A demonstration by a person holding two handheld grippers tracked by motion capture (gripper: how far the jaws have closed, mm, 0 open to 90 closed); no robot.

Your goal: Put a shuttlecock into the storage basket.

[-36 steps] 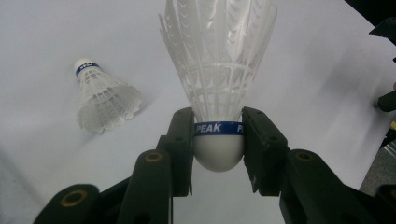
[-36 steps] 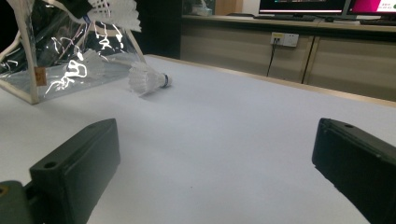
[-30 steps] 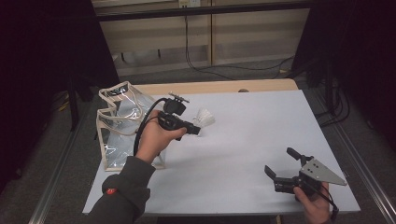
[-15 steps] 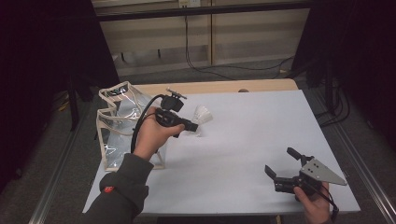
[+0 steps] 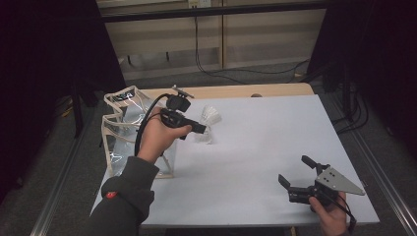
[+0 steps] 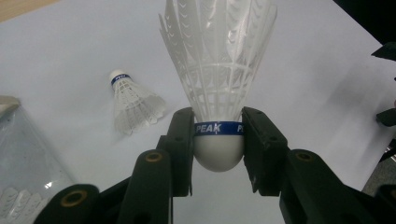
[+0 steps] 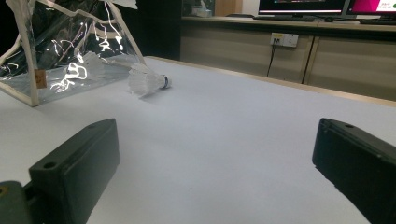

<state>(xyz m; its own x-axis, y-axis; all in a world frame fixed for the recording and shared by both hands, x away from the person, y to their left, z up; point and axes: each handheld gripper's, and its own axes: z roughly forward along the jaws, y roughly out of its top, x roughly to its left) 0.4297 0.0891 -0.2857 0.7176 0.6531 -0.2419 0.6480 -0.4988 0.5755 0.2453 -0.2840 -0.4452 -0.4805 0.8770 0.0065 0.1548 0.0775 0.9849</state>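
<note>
My left gripper [image 5: 202, 127] hangs above the table's left half, next to the bag, and is shut on a white shuttlecock [image 5: 212, 115]. In the left gripper view the jaws [image 6: 218, 140] pinch the shuttlecock [image 6: 218, 88] at its blue-banded cork, with the feathers pointing away. A second shuttlecock [image 5: 204, 136] [image 6: 134, 100] lies on its side on the white table just below; the right gripper view shows this one [image 7: 147, 80] too. My right gripper [image 5: 295, 170] [image 7: 215, 163] rests low near the front right edge, open, with nothing between its jaws.
A clear plastic bag with pale trim [image 5: 120, 132] [image 7: 65, 51] stands at the table's left edge, and white feathers show inside it [image 6: 14, 200]. A wooden strip [image 5: 255, 91] borders the table's far edge. Dark floor and cables lie beyond.
The left gripper has lifted a little and drifted back toward the bag with the shuttlecock in it. The right gripper has stayed put.
</note>
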